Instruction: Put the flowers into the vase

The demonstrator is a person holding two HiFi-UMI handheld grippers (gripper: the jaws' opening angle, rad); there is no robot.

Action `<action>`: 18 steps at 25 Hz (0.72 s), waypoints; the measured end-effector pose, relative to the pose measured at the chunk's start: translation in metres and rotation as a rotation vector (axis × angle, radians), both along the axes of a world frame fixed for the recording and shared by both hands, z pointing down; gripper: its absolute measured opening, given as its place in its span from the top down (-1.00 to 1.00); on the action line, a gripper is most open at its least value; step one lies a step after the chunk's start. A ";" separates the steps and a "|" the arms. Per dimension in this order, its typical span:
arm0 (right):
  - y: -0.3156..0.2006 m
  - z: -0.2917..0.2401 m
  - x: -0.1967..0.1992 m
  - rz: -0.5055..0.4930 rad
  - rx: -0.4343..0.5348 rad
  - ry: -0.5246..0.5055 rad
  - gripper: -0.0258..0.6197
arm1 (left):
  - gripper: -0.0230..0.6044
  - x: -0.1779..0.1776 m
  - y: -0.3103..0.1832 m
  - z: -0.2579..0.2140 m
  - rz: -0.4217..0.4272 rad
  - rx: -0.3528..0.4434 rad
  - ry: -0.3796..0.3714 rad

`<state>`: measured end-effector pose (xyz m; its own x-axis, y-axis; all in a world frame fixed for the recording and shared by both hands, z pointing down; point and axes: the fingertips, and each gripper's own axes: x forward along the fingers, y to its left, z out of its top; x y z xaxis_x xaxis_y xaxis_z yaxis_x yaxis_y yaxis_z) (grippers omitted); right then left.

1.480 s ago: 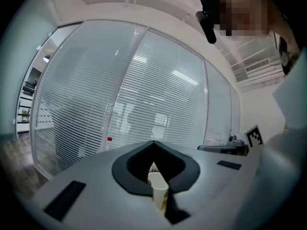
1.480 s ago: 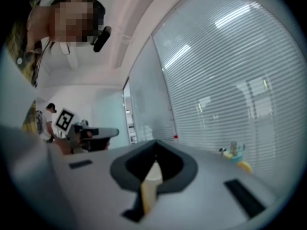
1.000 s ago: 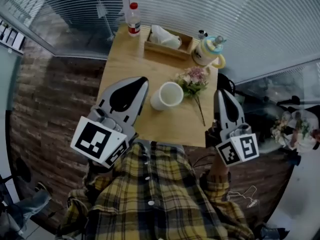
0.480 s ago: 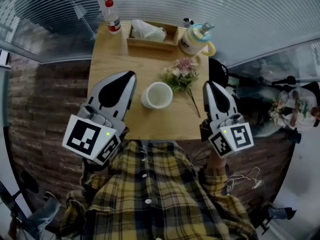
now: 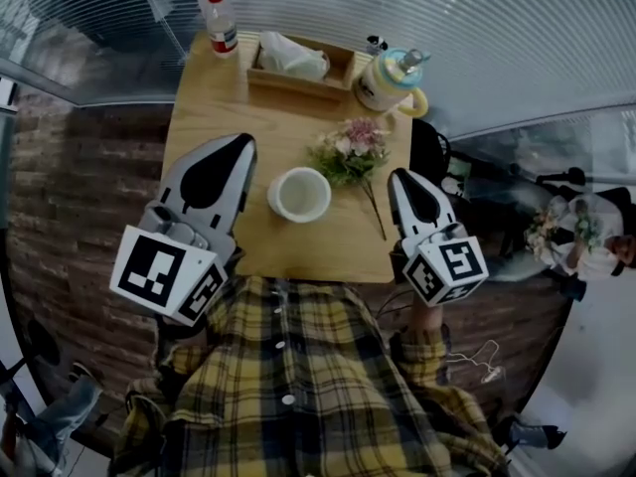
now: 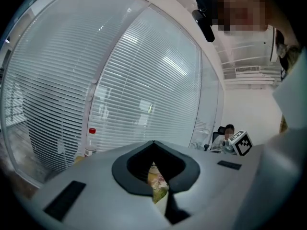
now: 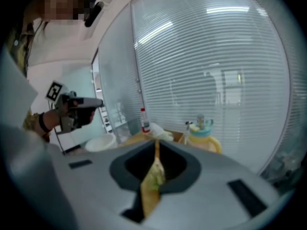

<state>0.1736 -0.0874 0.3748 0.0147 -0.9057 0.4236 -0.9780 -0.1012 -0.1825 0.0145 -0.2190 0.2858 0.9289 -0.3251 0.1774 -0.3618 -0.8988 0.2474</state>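
A small bouquet of pink and white flowers lies on the wooden table, its thin stem pointing toward the near edge. Just left of the blooms stands the white vase, upright and with nothing in it. My left gripper hovers left of the vase, jaws together, holding nothing. To the right of the stem, by the table's right edge, my right gripper is shut and holds nothing. In each gripper view the jaws meet in a narrow slit, for the left gripper and the right gripper.
At the back of the table stand a red-capped bottle, a wooden tray holding white tissue, and a yellow jug with a blue lid. Window blinds run behind the table. A person sits at a desk far right.
My right gripper has sunk and come in beside the flower stem. The left gripper has shifted a little to the left of the vase. The vase and the flowers stay put.
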 end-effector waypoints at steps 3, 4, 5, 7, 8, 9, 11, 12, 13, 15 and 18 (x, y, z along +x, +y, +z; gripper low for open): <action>0.000 0.013 0.000 -0.022 -0.034 -0.009 0.87 | 0.90 -0.001 -0.002 0.002 -0.013 -0.002 -0.005; 0.000 0.017 0.000 -0.030 -0.048 -0.008 0.83 | 0.90 -0.001 -0.002 0.003 -0.016 -0.002 -0.006; 0.000 0.021 0.000 -0.038 -0.063 -0.009 0.79 | 0.90 0.000 -0.002 0.004 -0.019 -0.003 -0.009; 0.001 0.029 -0.001 -0.053 -0.091 -0.018 0.73 | 0.90 0.000 -0.003 0.007 -0.024 -0.005 -0.016; 0.002 0.032 -0.001 -0.059 -0.102 -0.023 0.71 | 0.90 -0.001 -0.003 0.008 -0.027 -0.006 -0.019; 0.003 0.035 -0.001 -0.064 -0.114 -0.027 0.68 | 0.90 -0.001 -0.004 0.008 -0.029 -0.006 -0.022; 0.005 0.043 0.000 -0.074 -0.148 -0.028 0.59 | 0.90 -0.003 -0.005 0.009 -0.037 -0.007 -0.026; 0.007 0.048 0.000 -0.078 -0.168 -0.030 0.54 | 0.90 -0.004 -0.006 0.010 -0.041 -0.008 -0.027; 0.008 0.054 0.000 -0.081 -0.188 -0.036 0.49 | 0.90 -0.005 -0.006 0.011 -0.044 -0.009 -0.028; 0.011 0.065 0.000 -0.086 -0.223 -0.051 0.45 | 0.90 -0.006 -0.007 0.012 -0.045 -0.011 -0.032; 0.016 0.083 0.000 -0.091 -0.277 -0.066 0.40 | 0.90 -0.006 -0.007 0.015 -0.044 -0.013 -0.041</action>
